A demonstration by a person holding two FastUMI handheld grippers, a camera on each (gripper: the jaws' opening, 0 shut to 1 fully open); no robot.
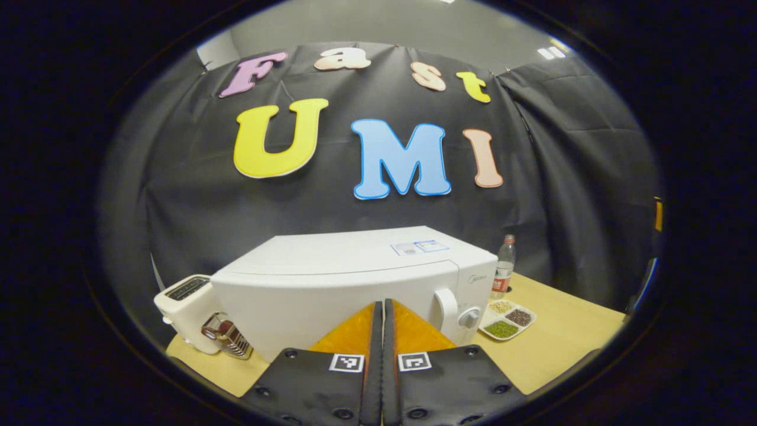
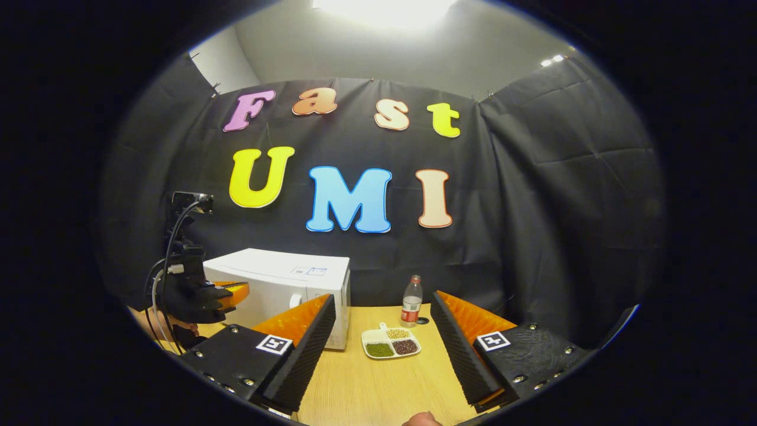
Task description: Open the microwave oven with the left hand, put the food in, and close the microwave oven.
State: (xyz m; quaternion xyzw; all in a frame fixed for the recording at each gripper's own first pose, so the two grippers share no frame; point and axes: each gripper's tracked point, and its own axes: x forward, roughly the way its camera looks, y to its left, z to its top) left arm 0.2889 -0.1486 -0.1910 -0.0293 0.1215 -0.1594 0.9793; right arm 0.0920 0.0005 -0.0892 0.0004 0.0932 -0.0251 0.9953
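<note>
Our left gripper, closed and empty before the microwave, may miss the handle; right gripper gapes empty.

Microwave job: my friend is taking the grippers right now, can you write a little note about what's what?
Left gripper: fingers shut on nothing, in front of the microwave.
Right gripper: open, empty, aimed at the food tray.
Microwave stands on the table, its door shut. The tray with three kinds of beans lies on the table to the right of it, a bottle just behind. A toaster sits on the microwave's other side.
Done: nothing yet.
Left: open the door with the left gripper, put the tray in, close the door.
</note>
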